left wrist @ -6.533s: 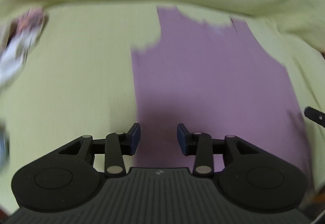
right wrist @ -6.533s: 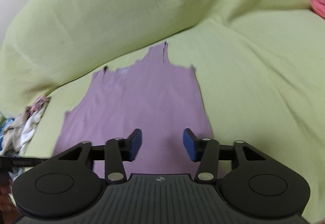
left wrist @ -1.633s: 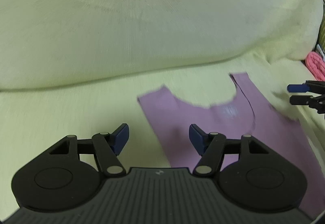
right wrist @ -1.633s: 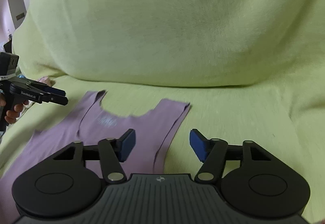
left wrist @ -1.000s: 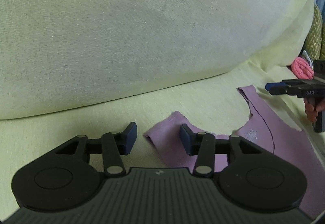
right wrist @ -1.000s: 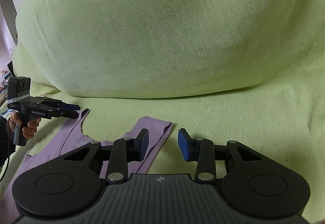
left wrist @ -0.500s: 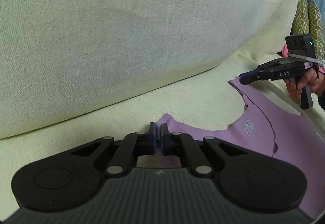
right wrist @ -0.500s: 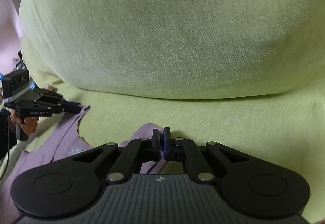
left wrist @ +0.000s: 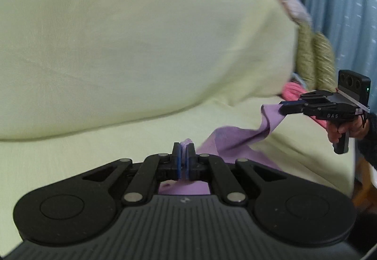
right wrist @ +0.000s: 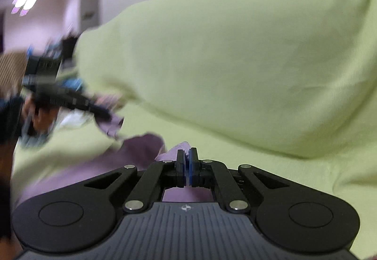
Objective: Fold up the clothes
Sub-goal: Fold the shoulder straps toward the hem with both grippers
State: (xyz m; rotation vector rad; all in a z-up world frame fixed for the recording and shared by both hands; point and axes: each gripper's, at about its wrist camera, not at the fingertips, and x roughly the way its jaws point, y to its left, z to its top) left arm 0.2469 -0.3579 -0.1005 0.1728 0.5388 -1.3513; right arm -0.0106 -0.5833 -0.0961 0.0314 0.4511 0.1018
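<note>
Left gripper point(left wrist: 183, 149) clamped tight on one shoulder strap of the purple top point(left wrist: 232, 139), blue pads pressed together with a tuft of cloth poking up between them. Right gripper point(right wrist: 187, 153) likewise closed hard on the other strap, purple cloth point(right wrist: 141, 142) pinched at the tips. Garment lifted at both straps and slung between the two tools, neckline sagging in the middle, lower part trailing on the yellow-green sofa cover point(left wrist: 117, 59).

From the left wrist: right tool point(left wrist: 286, 107) seen sharply from the side, with a hand point(left wrist: 339, 129) on its grip, a dark sleeve, a blue curtain point(left wrist: 341, 12), a green patterned cushion point(left wrist: 315, 59) and something pink point(left wrist: 292, 91) behind. From the right wrist: left tool point(right wrist: 103, 116) and its hand badly smeared by motion; also a pale wall and ceiling lamps point(right wrist: 23, 1), absent from the other camera.

Hem of the top hidden under the tool bodies. Clutter beyond the blurred hand unreadable.

Count: one top, two grippers, two hands.
</note>
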